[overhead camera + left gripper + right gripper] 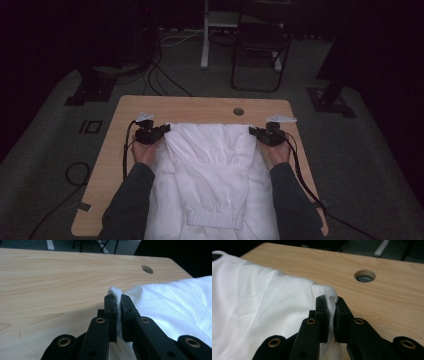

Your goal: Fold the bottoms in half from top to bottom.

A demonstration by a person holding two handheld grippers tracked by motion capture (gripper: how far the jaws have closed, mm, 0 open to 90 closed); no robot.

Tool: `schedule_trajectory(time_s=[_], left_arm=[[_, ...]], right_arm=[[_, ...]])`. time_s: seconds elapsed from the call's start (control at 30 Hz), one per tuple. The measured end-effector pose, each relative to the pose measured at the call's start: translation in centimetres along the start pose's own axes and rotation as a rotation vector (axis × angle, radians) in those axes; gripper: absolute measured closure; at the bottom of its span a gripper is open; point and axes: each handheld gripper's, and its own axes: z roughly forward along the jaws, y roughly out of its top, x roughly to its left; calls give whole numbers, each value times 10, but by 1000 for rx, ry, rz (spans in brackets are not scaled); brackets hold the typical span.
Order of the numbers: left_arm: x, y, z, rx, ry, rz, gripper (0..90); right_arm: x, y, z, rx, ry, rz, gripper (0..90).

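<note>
Jaws of left gripper, right gripper pinching soft white garment

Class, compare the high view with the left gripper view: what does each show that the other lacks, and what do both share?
High view alone: the garment's elastic hem, the person's forearms, the right gripper on the far right corner, a chair beyond the table.
Left gripper view alone: the left gripper with its pads pinching a fold of cloth, seen close.
Both: the white garment, wooden table and its cable hole.
</note>
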Motion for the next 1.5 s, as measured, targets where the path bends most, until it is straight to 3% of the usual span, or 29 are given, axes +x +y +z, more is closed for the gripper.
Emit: schedule_trajectory(time_s=[0.17, 0.3, 0.47, 0.53, 0.6, 0.63, 0.73, 0.83, 0.97, 1.03, 1.27, 1.4, 1.5], left_arm=[[-12, -9, -28, -10, -36, 60, 862], [-24, -25, -52, 11, -68, 120, 862], [-37, -56, -73, 63, -118, 155, 861], [-40, -70, -77, 105, -120, 171, 861], [-41, -76, -78, 121, -128, 168, 861], [-42, -90, -81, 155, -136, 158, 861], [-45, -107, -77, 217, -134, 156, 860], [-50, -122, -66, 290, -94, 194, 859], [-51, -122, -59, 285, -69, 210, 859], [-51, -120, -55, 281, -51, 225, 858], [-47, -108, -35, 253, 8, 246, 857], [-41, -101, -25, 239, 23, 237, 857], [-35, -91, -12, 230, 48, 241, 857]], right_arm=[[17, -13, -28, -25, 42, -51, 850], [28, -32, -49, -30, 56, -71, 860], [37, -58, -67, -8, 87, -66, 868], [41, -69, -72, 13, 98, -62, 870], [43, -75, -74, 27, 102, -63, 870], [46, -81, -75, 45, 103, -69, 871], [53, -106, -77, 117, 111, -67, 872], [55, -121, -72, 178, 115, -67, 872], [56, -131, -58, 251, 99, -63, 875], [54, -129, -54, 251, 98, -61, 875], [49, -115, -37, 249, 9, -100, 876], [41, -108, -27, 237, -4, -81, 876], [34, -98, -12, 224, -41, -64, 876]])
